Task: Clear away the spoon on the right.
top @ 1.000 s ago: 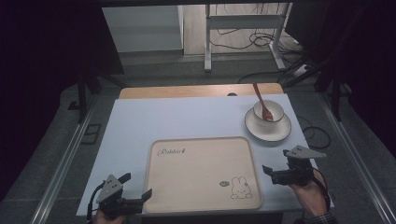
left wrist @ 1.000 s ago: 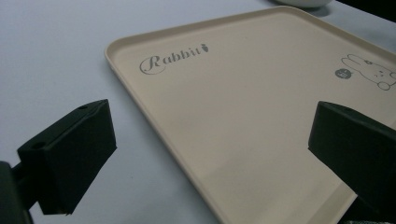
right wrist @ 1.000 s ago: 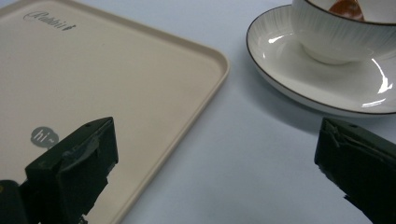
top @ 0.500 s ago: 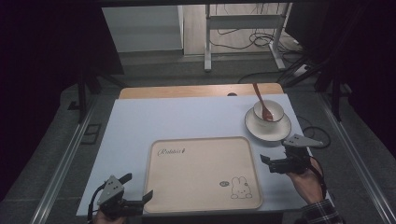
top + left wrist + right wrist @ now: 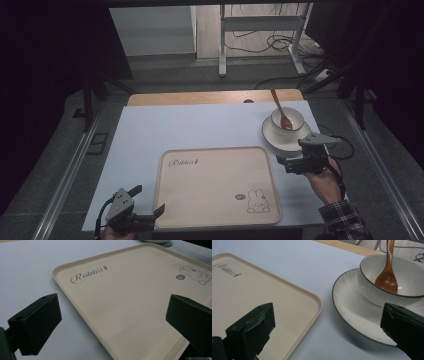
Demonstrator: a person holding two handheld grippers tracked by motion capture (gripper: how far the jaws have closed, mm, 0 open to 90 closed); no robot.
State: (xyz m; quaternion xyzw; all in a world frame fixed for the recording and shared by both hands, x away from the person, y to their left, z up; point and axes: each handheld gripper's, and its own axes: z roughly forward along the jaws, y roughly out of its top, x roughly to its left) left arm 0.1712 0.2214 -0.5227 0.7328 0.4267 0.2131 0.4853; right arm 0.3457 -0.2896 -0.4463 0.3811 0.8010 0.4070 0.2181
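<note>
Table (image 5: 150, 135): pale cover | Tray (image 5: 215, 185): empty, near centre | Plate (image 5: 274, 137): far right, carries bowl (image 5: 295, 119) with spoon (image 5: 281, 110) | Right gripper (image 5: 291, 163): fingers released, hovering beside plate; judged step: grip plate rim squarely, lift level | Left gripper (image 5: 142, 210): fingers released at tray's near-left corner.

Dim room, grey floor around a lit table

A pale blue-topped table (image 5: 200, 127) with a wooden far edge stands on grey floor (image 5: 165, 75); beyond it, a white metal frame stand (image 5: 260, 30) and black cables (image 5: 250, 47).
</note>
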